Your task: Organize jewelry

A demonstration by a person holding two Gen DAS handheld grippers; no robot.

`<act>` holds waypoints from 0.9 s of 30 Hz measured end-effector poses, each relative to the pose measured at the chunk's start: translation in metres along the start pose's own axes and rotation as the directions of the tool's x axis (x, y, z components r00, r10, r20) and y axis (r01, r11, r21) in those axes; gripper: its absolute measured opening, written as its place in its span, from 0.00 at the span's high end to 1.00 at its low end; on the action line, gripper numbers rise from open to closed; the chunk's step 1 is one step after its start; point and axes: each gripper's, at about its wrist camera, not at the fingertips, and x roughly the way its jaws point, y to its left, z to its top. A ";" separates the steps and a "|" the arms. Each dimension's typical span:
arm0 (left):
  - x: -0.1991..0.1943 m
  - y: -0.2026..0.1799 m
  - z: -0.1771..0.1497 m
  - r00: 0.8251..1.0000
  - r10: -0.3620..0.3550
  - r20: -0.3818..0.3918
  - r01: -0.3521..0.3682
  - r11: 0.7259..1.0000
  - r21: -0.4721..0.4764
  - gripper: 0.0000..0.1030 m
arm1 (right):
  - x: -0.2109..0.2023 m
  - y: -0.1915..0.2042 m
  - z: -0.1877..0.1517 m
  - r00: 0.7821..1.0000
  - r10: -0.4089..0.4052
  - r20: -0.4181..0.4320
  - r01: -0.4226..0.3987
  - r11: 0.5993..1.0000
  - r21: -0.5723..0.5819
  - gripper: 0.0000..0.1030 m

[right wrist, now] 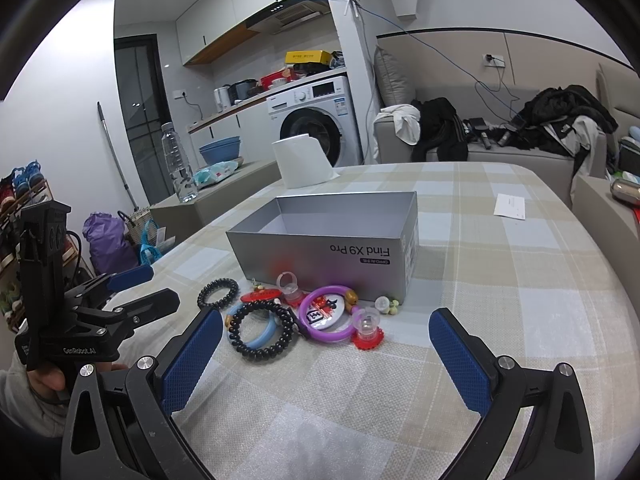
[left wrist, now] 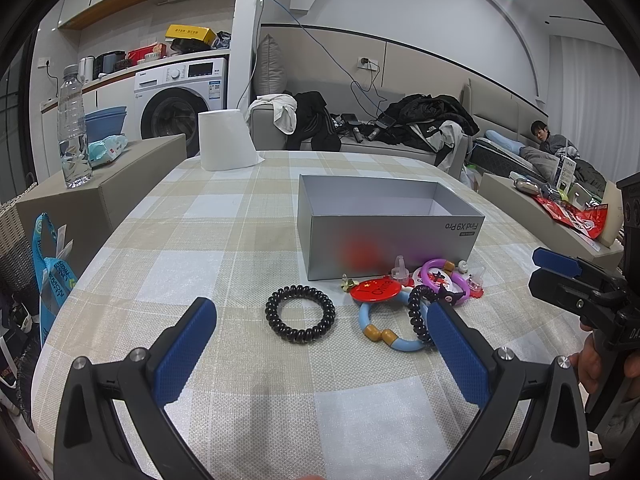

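An open grey box (left wrist: 384, 240) (right wrist: 332, 252) stands on the checked tablecloth. In front of it lies a pile of jewelry: a black spiral hair tie (left wrist: 300, 314) (right wrist: 218, 293) apart on the left, a blue bracelet (left wrist: 384, 330) (right wrist: 256, 334) under a second black spiral tie (left wrist: 418, 312) (right wrist: 262, 330), a red badge (left wrist: 376, 289), a purple ring bracelet (left wrist: 442, 278) (right wrist: 328, 318) and clear toy rings (right wrist: 366, 326). My left gripper (left wrist: 322, 328) (right wrist: 154, 282) is open and empty, just short of the pile. My right gripper (right wrist: 326, 336) (left wrist: 558, 272) is open and empty, near the pile.
A white paper roll (left wrist: 226, 140) (right wrist: 302, 162) stands at the table's far edge. A water bottle (left wrist: 74, 128) and wet wipes sit on a cardboard box to the left. A white card (right wrist: 510, 206) lies at the right. A sofa with clothes is behind.
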 end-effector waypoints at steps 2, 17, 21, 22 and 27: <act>0.000 0.000 0.000 1.000 0.000 0.000 0.000 1.000 0.000 0.01 | 0.000 0.000 0.000 1.000 0.000 0.000 0.000 1.000 0.000 0.00; 0.000 0.000 0.000 1.000 0.001 0.000 -0.001 1.000 0.001 0.01 | 0.000 -0.001 0.000 1.000 0.000 -0.001 0.000 1.000 0.001 0.00; 0.000 0.000 0.000 1.000 0.002 0.000 -0.002 1.000 0.000 0.01 | 0.001 0.000 0.000 1.000 -0.002 -0.001 0.002 1.000 0.001 0.00; 0.000 0.000 0.000 1.000 0.001 0.000 -0.001 1.000 0.001 0.01 | 0.001 -0.001 0.000 1.000 -0.004 -0.001 0.004 1.000 0.001 0.00; 0.000 0.001 0.001 1.000 0.001 -0.001 -0.001 1.000 0.004 0.01 | -0.002 -0.001 0.000 1.000 -0.024 0.000 0.024 1.000 0.000 0.00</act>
